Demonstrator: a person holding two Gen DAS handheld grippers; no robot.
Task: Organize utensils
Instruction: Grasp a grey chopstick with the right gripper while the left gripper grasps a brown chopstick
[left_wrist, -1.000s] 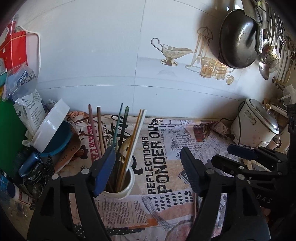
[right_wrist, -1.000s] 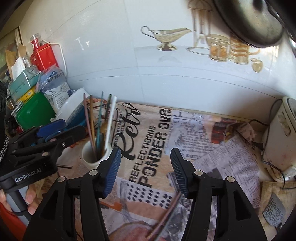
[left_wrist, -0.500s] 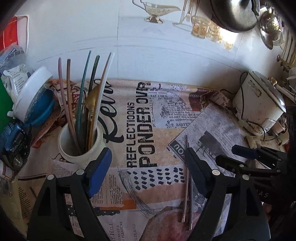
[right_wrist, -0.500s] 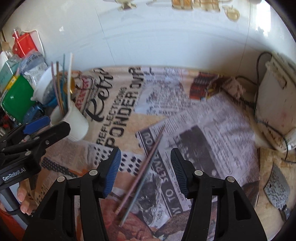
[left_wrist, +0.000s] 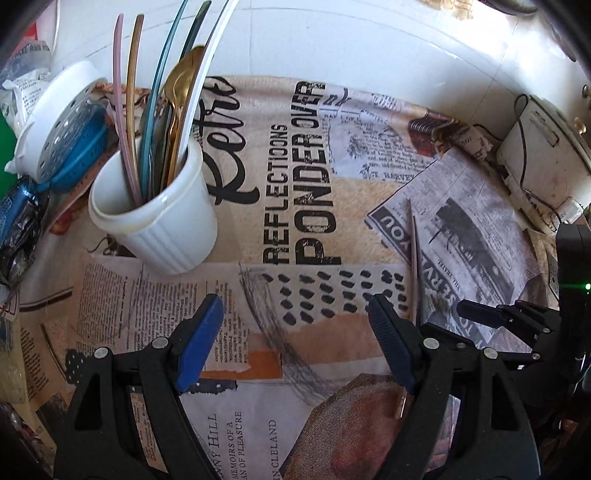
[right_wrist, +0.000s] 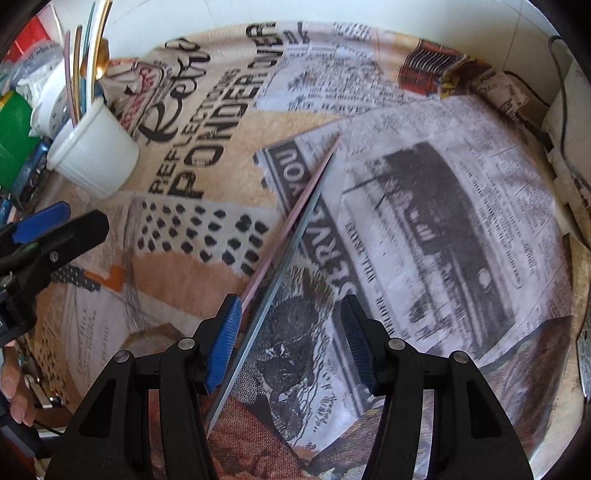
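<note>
Reaching with open jaws, the right gripper (right_wrist: 288, 343) straddles two chopsticks (right_wrist: 291, 225) lying on the printed cloth (right_wrist: 443, 206), needing closure next; the left gripper (left_wrist: 295, 343) hovers empty and open near the white cup (left_wrist: 162, 221).

black claw (right_wrist: 290, 343), ribbed blue pads (right_wrist: 223, 345)

White ribbed cup (left_wrist: 162, 221); gold spoon (left_wrist: 181, 85); pink chopstick (right_wrist: 291, 218), grey-blue chopstick (right_wrist: 266, 299); beige newsprint-patterned cloth (left_wrist: 258, 332); blue-padded jaws.

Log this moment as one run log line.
right gripper: jaws open over chopsticks | left gripper: open, empty | cup: upright
</note>
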